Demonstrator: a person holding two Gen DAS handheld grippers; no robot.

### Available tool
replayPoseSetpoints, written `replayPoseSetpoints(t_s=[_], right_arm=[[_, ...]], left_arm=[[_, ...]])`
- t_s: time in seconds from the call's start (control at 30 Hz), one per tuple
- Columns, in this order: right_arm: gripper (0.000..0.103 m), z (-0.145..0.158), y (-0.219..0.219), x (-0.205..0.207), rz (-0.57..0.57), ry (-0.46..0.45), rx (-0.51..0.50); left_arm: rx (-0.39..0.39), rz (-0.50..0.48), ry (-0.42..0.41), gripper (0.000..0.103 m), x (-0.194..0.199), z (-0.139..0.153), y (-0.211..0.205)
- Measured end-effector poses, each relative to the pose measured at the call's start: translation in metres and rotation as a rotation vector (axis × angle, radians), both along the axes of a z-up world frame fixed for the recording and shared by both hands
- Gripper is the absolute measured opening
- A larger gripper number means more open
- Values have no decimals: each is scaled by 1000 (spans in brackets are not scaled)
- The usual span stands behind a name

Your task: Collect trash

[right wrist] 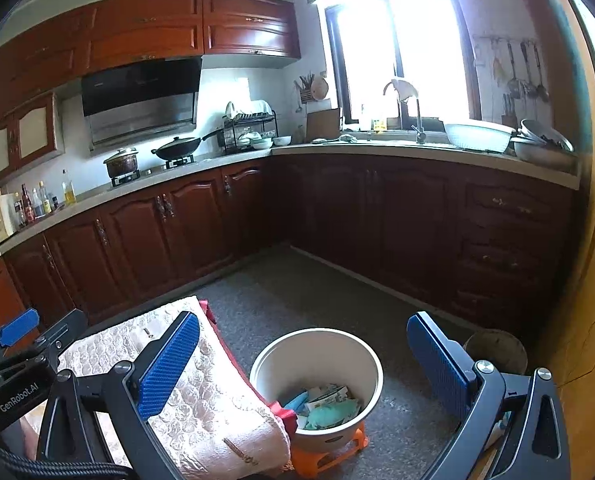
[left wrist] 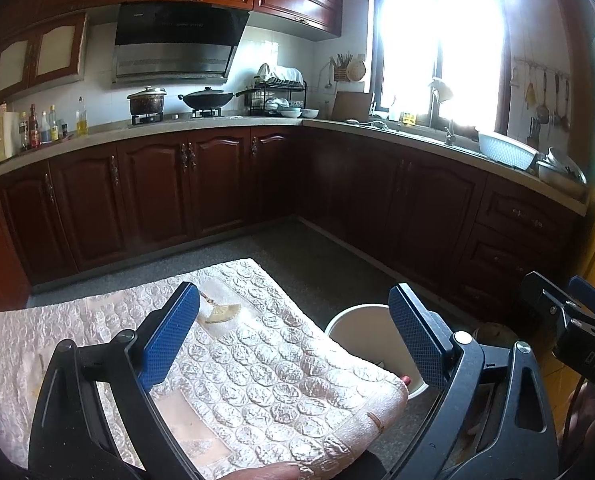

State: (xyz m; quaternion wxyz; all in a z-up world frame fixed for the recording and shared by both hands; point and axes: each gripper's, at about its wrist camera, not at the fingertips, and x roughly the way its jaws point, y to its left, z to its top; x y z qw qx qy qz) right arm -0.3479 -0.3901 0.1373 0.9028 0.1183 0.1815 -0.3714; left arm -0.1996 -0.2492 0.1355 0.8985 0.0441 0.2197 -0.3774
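Some trash (right wrist: 325, 404) is already seen inside the white bucket (right wrist: 371, 364). One small yellowish scrap (left wrist: 221, 313) is left on the bumpy cloth (left wrist: 281, 384). It is seen just past the left gripper (left wrist: 293, 320), near its left pad. The left gripper is spread wide and nothing is held. The right gripper (right wrist: 303, 354) is spread wide too, above the bucket, and nothing is held.

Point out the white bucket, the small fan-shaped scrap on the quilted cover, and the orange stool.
white bucket (right wrist: 265, 364): right wrist view, inner wall.
fan-shaped scrap (left wrist: 220, 313): left wrist view, its middle.
orange stool (right wrist: 329, 454): right wrist view, front edge under the bucket.
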Motion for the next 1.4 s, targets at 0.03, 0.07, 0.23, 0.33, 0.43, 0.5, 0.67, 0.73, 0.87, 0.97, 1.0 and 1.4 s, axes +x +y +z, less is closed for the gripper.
replayPoseSetpoints(t_s=[0.03,0.07,0.23,0.33,0.43,0.5,0.67,0.73,0.87,0.97,1.0,1.4], right_arm=[[103,0,0,0,0,0,0],[103,1,0,0,0,0,1],[103,2,-1,0,2,-3,-1],[103,3,-1,1,3,-5,-1],[103,3,-2,2,1,-4,-4],[103,3,-2,2,2,-4,-2],[103,4,-2,2,4,-2,-2],[103,4,-2,3,4,-2,-3],[103,4,-2,3,4,2,0],[103,3,-2,3,5,7,3],[103,3,-2,3,6,8,3],[103,3,-6,5,9,16,10]], left_arm=[[-2,0,2,95,0,0,0],[-4,1,3,95,1,0,1],[-3,4,-2,95,2,2,2],[-1,4,-7,95,1,1,2],[1,6,-12,95,0,1,1],[3,9,-15,95,0,1,1],[1,17,-18,95,-1,1,0],[2,18,-19,95,-1,1,0],[2,20,-15,95,-1,-1,0],[2,21,-10,95,1,-1,-1],[3,21,-8,95,2,-2,-1],[21,21,-19,95,1,-4,-5]])
